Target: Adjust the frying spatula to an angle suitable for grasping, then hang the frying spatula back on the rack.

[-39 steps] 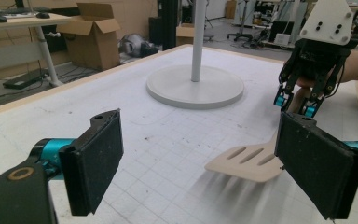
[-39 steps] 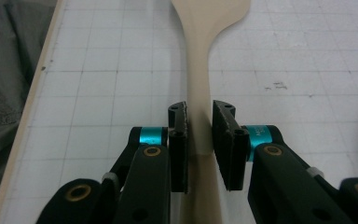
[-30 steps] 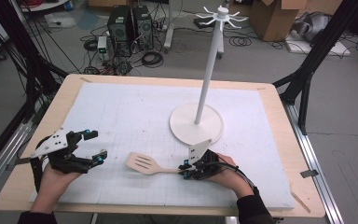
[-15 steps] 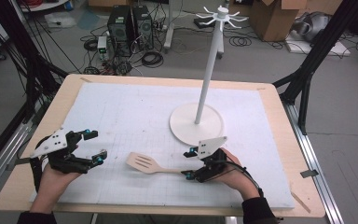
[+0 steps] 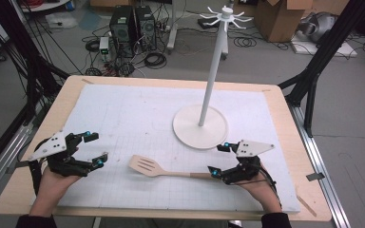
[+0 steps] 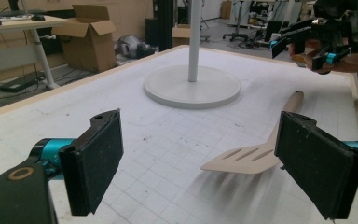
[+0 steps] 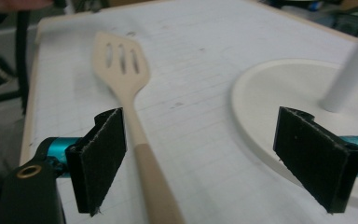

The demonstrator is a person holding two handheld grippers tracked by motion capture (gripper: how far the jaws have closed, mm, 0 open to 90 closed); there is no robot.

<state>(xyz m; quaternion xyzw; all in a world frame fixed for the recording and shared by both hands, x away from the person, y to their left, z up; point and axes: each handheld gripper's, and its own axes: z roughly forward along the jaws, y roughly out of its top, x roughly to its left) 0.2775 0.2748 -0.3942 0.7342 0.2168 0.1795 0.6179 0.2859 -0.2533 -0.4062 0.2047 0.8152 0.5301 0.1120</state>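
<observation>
Both grippers gape; right gripper (image 5: pixel 220 159) just opened, hiding the spatula (image 5: pixel 157 168) handle's end.

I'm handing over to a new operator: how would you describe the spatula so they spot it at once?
Start at the white stand with the round base on the white gridded mat. Just nearer the person's edge than that base lies the spatula, flat on the mat. It is the one pale wooden utensil, its slotted blade towards the left tool and its handle end by the open right tool.
</observation>
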